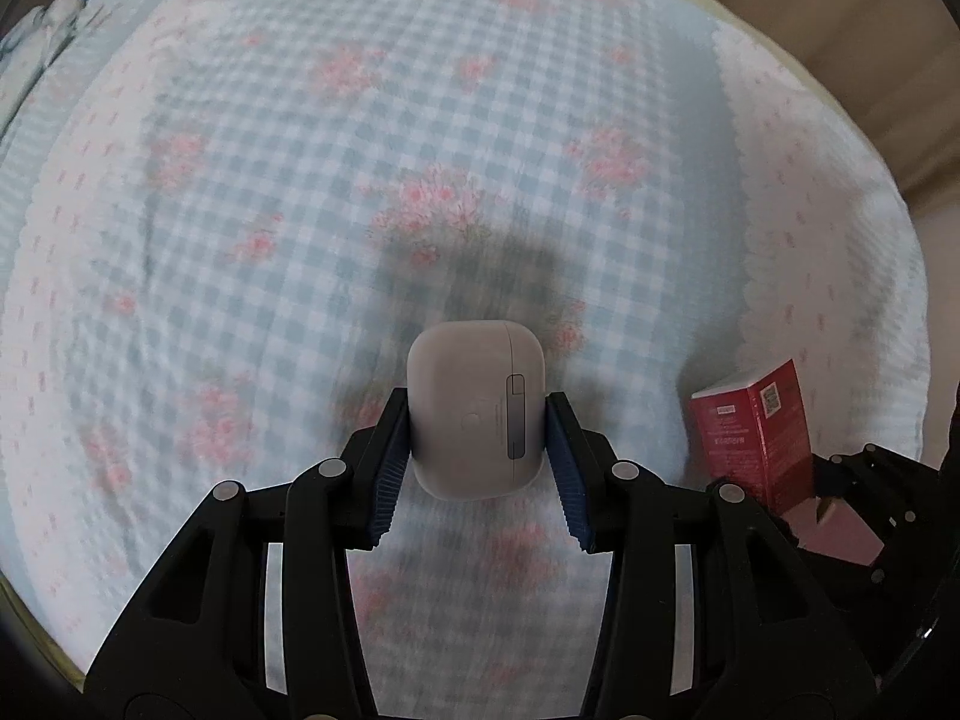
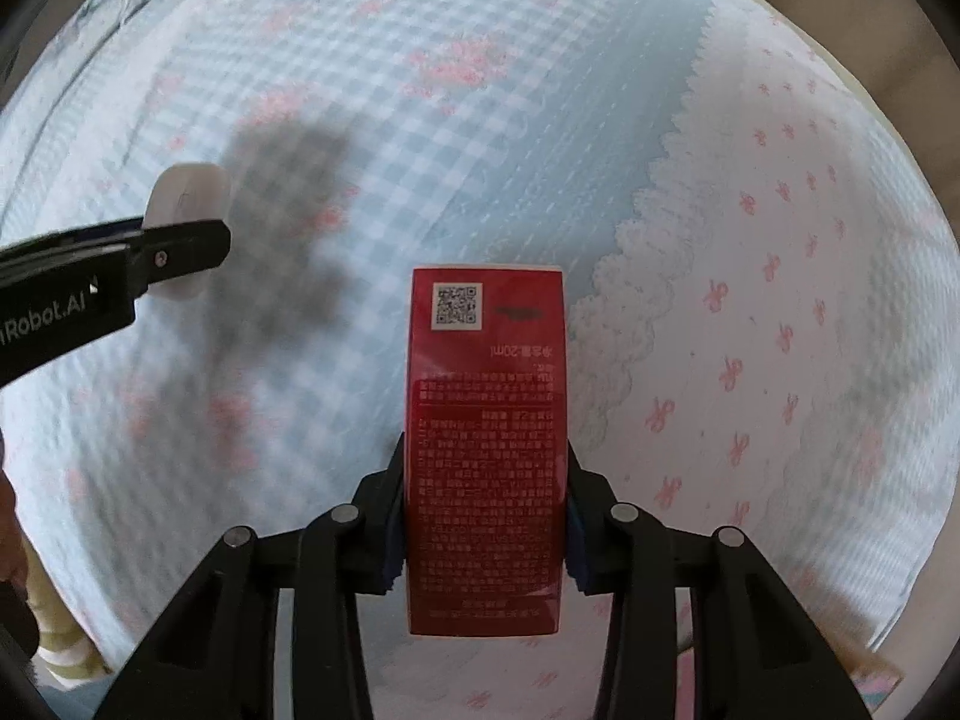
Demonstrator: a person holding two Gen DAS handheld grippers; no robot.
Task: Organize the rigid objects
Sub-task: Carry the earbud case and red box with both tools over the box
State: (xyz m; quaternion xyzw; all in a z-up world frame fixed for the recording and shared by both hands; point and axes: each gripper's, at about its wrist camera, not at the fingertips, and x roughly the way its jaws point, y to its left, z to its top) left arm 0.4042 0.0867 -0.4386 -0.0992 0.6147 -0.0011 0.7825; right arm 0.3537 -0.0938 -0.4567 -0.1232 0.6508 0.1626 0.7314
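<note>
A: Which step is this?

B: Carrying, I'd judge. The left gripper (image 1: 477,420) pinches a white earbud case (image 1: 477,414) across its sides, clear above the checked blanket (image 1: 300,180). The right gripper (image 2: 485,516) clamps a red carton (image 2: 486,450).

A: Fingers?

B: Both pairs narrow, blue pads (image 1: 390,468) pressed flat on their loads. From the left wrist the carton shows at four o'clock; from the right wrist the case sits at ten.

A: Next?

B: Probably choosing a spot and setting both down neatly, without tipping the tall carton.

Checked blanket (image 1: 300,180) lies bare ahead.
</note>
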